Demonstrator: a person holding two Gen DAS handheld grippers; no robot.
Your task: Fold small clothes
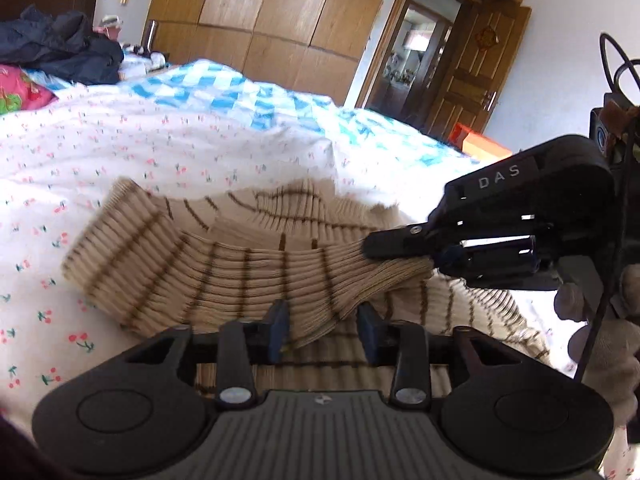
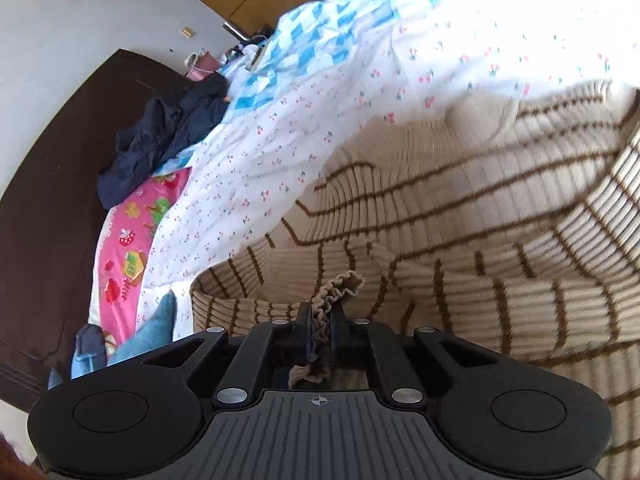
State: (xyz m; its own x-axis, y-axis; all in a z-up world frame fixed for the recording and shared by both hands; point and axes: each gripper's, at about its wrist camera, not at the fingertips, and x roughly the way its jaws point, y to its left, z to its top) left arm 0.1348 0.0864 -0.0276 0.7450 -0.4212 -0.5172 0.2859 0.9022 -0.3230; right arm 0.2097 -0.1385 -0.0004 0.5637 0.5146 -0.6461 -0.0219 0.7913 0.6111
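A beige ribbed sweater [image 1: 168,268] with thin brown stripes lies rumpled on the bed. My left gripper [image 1: 324,330] is open, its blue-padded fingers [image 1: 278,330] apart just above the sweater's near part. My right gripper [image 1: 374,246] comes in from the right in the left wrist view and is shut on a bunched fold of the sweater, which stretches away from it. In the right wrist view the right gripper [image 2: 322,326] pinches the crumpled knit edge [image 2: 338,286], with the sweater's body [image 2: 480,208] spread beyond it.
The bed has a white cherry-print sheet [image 1: 120,148] and a blue checked quilt [image 1: 224,88]. A dark jacket [image 1: 60,48] and a pink patterned pillow [image 2: 132,240] lie at the head end. Wooden wardrobes [image 1: 272,12] and a door [image 1: 472,80] stand behind.
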